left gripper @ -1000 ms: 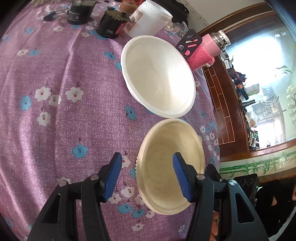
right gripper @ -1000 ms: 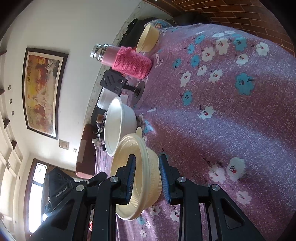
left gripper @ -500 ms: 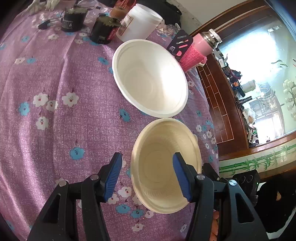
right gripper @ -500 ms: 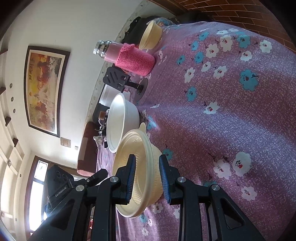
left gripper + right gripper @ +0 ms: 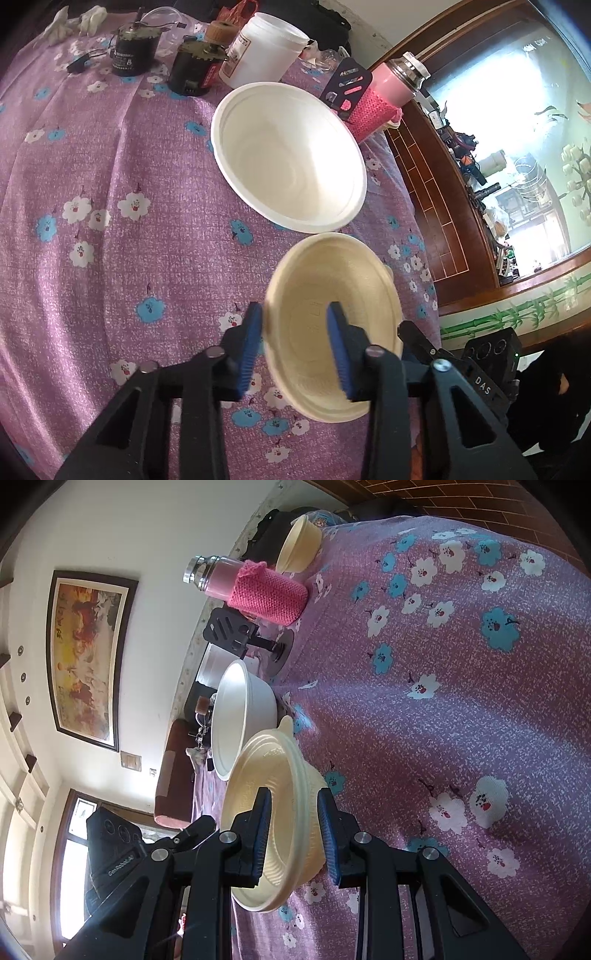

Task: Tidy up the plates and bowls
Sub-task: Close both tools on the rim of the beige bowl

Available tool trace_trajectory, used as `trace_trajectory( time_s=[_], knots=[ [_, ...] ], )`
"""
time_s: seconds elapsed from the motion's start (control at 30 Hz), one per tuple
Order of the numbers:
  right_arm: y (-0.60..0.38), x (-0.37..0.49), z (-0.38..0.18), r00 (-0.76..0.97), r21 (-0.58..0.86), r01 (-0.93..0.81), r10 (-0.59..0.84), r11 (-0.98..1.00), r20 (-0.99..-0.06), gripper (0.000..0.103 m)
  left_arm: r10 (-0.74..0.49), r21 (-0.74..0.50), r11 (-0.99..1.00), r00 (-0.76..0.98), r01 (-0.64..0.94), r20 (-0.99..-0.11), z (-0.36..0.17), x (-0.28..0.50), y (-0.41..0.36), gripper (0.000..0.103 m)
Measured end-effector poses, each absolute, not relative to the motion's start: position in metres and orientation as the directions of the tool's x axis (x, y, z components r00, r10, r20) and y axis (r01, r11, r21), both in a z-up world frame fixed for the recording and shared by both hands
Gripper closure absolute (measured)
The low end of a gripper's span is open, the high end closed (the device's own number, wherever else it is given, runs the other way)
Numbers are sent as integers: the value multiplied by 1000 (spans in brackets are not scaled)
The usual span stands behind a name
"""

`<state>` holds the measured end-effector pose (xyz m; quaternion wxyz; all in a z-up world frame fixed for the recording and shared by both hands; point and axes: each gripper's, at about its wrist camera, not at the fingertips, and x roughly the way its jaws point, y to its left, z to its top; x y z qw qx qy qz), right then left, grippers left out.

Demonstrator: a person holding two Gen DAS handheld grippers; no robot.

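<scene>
A cream plastic bowl (image 5: 332,266) sits low over the purple flowered tablecloth (image 5: 110,258), close to its right edge. My left gripper (image 5: 293,310) straddles its left wall, one blue pad outside and one inside. Its jaws are closing and the pads do not visibly press the wall. My right gripper (image 5: 293,794) is shut on the opposite wall of the same cream bowl (image 5: 280,775), one finger inside and one outside. A larger white bowl (image 5: 288,155) stands just beyond, nearly touching it; the right wrist view shows this white bowl (image 5: 240,709) too.
A second cream bowl (image 5: 299,542) stands at the far table edge. A pink bottle in a knitted sleeve (image 5: 384,92) and a black phone stand (image 5: 347,85) are behind the white bowl. A white jar (image 5: 266,51) and two dark motors (image 5: 131,55) line the back.
The left gripper's jaws have narrowed around the cream bowl's left wall, and that view has rolled slightly. The right gripper keeps the same grip on the bowl.
</scene>
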<state>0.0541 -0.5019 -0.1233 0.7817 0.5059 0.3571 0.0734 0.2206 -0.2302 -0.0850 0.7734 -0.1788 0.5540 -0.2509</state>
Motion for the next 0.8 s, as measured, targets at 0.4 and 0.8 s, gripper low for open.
trace_trajectory(
  time_s=[0.4, 0.8],
  knots=[
    [-505, 53, -124, 740, 834, 259, 455, 487, -496, 92, -571, -544, 821, 262, 175, -778, -94, 226, -227, 89],
    [-502, 48, -115, 747, 805, 257, 419, 535, -517, 94, -557, -527, 831, 271, 179, -785, -97, 226, -227, 95]
  ],
)
